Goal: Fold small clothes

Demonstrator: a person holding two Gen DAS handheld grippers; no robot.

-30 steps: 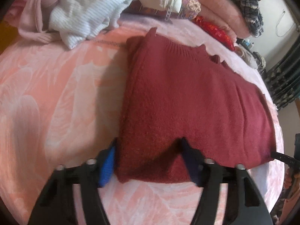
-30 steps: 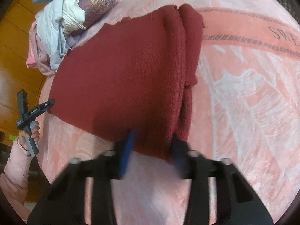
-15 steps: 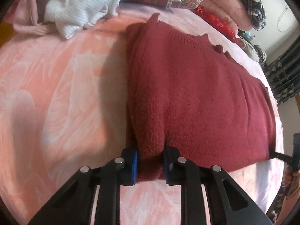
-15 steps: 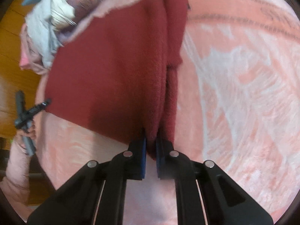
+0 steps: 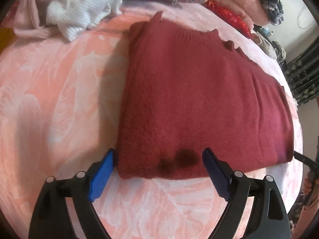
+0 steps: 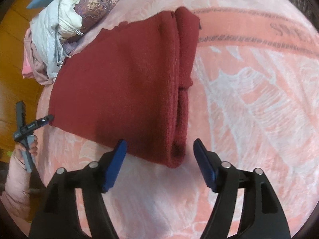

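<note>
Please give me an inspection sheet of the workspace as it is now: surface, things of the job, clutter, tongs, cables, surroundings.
Surface: pink floral blanket, soft and a little rumpled.
Job's things: red sweater, folded flat, doubled edge on its right side.
Clutter: pile of white and pink clothes beyond the sweater; red shiny cloth; plaid cloth.
Tongs: left tongs open at the sweater's near corner; right tongs open around the other near corner. Neither grips it.
Cables: thin white cord against the far wall.
Surroundings: orange wooden floor.
</note>
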